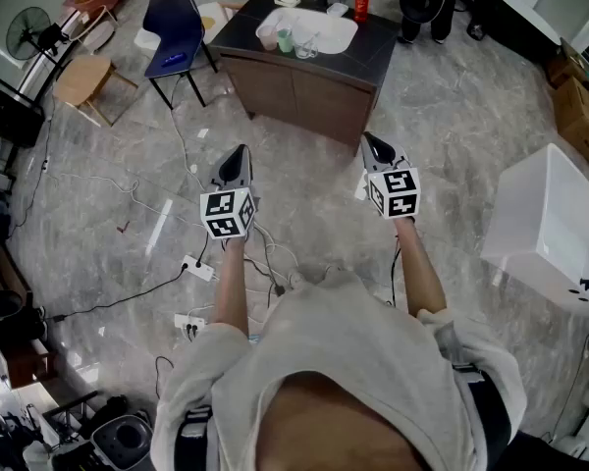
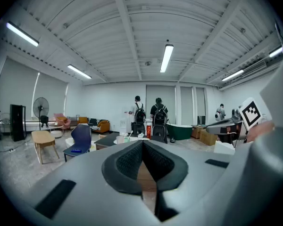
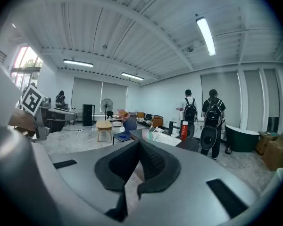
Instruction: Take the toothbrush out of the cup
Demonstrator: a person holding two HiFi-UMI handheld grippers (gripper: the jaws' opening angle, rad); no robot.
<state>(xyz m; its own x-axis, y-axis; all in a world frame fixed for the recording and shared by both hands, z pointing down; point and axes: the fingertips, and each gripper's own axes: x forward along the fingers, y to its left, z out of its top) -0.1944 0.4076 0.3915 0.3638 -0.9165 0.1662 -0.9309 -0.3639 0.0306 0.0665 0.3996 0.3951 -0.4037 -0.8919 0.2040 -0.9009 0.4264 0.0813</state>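
A dark counter (image 1: 368,47) with a white sink (image 1: 319,29) stands a few steps ahead of me. By the sink's left rim stand a pinkish cup (image 1: 268,35), a green cup (image 1: 286,39) and a clear glass (image 1: 306,46). In the right gripper view, thin toothbrush handles (image 3: 153,128) stick up from the cups (image 3: 147,134). Both grippers hover over the floor, well short of the counter. My left gripper (image 1: 240,151) (image 2: 142,142) and right gripper (image 1: 370,139) (image 3: 138,142) are shut, with nothing between the pads.
A red bottle (image 1: 361,1) stands behind the sink. A blue chair (image 1: 177,32) and a wooden stool (image 1: 83,78) are left of the counter. Cables and power strips (image 1: 198,268) lie on the floor. A white tub (image 1: 550,224) is at right. Two people with backpacks (image 2: 148,114) stand beyond.
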